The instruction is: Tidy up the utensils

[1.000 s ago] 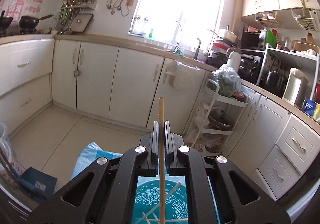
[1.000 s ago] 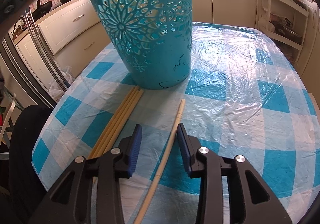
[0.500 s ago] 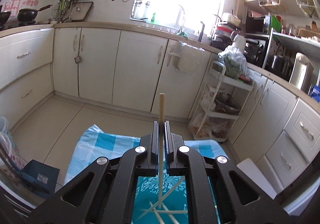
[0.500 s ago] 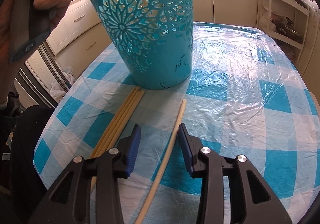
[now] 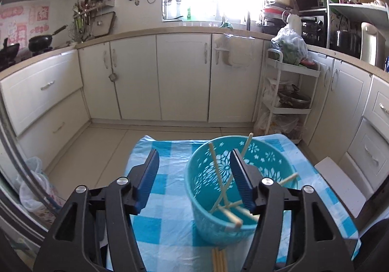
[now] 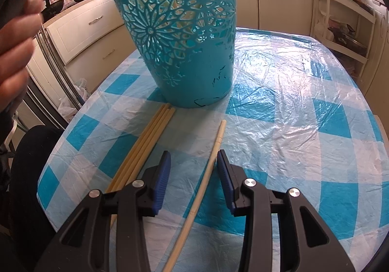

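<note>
From your left wrist camera, your left tongs [image 5: 194,172] have just been opening and now stand spread with nothing between the pads, poised above the teal openwork basket [image 5: 209,211]. The basket stands upright on the blue-checked worktop [image 5: 160,221]. Several chopsticks [image 5: 218,184] lie crossed inside the basket, their ends leaning on its wall. More chopsticks show on the worktop just in front of the basket's base.

From your right wrist camera, your right tongs [image 6: 193,165] are parted and low over the worktop, straddling a single pale chopstick [image 6: 211,162] that lies in front of the basket; the pads are not pressing it. A bundle of chopsticks [image 6: 145,145] lies left of it, tips almost touching the basket. Your left hand [image 6: 14,48] shows blurred beside the basket.
</note>
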`<action>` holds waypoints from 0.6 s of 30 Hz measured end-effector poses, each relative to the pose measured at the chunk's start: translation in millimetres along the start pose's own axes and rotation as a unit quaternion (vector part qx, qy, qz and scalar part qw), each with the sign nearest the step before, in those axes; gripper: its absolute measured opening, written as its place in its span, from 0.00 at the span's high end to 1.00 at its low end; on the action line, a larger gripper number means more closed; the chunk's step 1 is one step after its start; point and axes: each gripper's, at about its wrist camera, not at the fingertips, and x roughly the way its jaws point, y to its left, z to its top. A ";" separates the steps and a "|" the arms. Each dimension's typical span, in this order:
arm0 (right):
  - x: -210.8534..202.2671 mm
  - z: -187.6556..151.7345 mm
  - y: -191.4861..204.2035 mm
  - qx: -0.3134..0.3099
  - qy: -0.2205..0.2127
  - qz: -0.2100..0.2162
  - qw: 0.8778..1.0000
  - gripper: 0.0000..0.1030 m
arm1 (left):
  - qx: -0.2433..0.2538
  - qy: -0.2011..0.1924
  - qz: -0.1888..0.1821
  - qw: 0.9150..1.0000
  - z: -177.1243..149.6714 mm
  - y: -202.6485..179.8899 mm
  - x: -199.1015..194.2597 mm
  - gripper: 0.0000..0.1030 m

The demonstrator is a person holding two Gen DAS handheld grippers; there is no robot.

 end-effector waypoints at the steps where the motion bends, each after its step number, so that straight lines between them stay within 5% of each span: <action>1: -0.5 -0.6 0.4 -0.001 0.000 -0.002 1.000 0.61 | 0.006 -0.003 0.007 1.000 -2.6 1.3 -6.2 0.38; 6: -3.7 -5.5 3.3 -0.004 -0.006 -0.012 1.000 0.58 | 0.027 -0.012 0.028 0.999 -16.0 8.4 -31.8 0.27; 18: -5.5 -6.9 4.2 0.009 -0.008 -0.034 0.999 0.61 | -0.002 0.028 0.038 0.999 -56.7 48.3 -44.5 0.22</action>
